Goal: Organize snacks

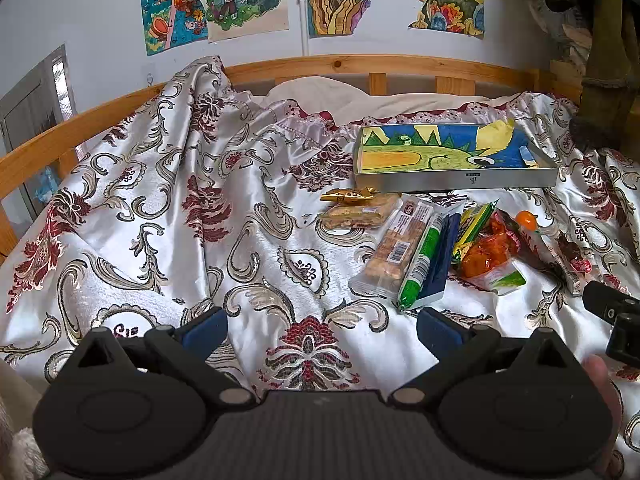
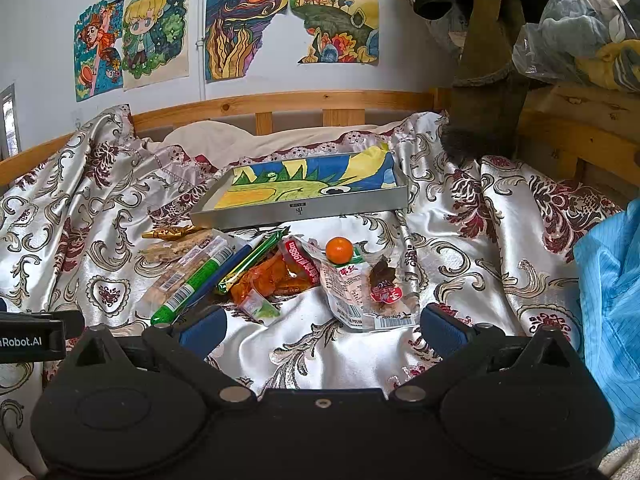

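A pile of snacks lies on a patterned satin bedspread (image 1: 200, 220), in front of a shallow grey tray (image 1: 456, 179) lined with a coloured drawing. The pile holds a gold-wrapped sweet (image 1: 350, 196), a cracker pack (image 1: 394, 248), a green tube (image 1: 422, 260), a blue bar (image 1: 440, 264), an orange snack bag (image 1: 486, 254) and a small orange (image 1: 526, 219). In the right wrist view the tray (image 2: 304, 210), orange (image 2: 339, 249), green tube (image 2: 192, 284) and a clear packet with a red label (image 2: 372, 296) show. My left gripper (image 1: 322, 324) is open and empty, just short of the pile. My right gripper (image 2: 322, 324) is open and empty, near the clear packet.
A wooden bed rail (image 1: 360, 66) runs along the back under drawings taped to the wall. Dark hanging cloth (image 2: 488, 92) and bagged bedding (image 2: 588, 28) stand at the right. A blue sleeve (image 2: 612, 300) shows at the right edge. The right gripper's body (image 1: 616, 320) shows in the left wrist view.
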Demonstrator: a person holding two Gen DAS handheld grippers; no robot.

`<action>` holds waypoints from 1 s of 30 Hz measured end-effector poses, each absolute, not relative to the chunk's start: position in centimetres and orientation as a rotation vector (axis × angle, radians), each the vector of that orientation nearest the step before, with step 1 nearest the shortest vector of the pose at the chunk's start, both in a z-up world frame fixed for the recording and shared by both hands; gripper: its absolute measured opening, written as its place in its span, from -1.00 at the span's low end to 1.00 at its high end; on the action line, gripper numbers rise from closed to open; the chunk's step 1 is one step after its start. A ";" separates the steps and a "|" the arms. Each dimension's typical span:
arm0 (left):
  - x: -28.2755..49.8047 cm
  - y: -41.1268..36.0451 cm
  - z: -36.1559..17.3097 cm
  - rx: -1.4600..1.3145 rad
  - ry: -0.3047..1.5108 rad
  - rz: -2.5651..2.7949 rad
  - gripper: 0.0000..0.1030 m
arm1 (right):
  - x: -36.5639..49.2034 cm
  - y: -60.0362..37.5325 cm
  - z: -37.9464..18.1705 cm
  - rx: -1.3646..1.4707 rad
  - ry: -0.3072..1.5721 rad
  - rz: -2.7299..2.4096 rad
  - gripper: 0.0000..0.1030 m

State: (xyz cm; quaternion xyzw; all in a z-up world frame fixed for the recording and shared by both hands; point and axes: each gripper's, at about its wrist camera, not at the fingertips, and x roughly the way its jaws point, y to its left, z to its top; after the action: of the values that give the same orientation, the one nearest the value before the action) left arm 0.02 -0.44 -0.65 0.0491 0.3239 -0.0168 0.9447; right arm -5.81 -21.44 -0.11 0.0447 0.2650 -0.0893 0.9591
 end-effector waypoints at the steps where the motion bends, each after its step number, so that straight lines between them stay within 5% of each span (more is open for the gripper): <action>1: 0.0 -0.4 -0.6 0.100 0.660 -0.034 0.99 | -5.9 -21.4 -0.2 0.089 0.535 -0.179 0.99; 30: 0.4 -0.4 0.8 0.097 0.640 -0.058 0.99 | -5.9 -21.6 1.8 0.053 0.486 -0.145 0.99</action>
State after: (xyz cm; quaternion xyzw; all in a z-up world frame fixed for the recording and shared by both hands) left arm 0.37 -0.39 0.82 0.0475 0.3146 -0.0283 0.9476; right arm -5.95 -21.65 1.85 0.0261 0.2403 -0.0719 0.9677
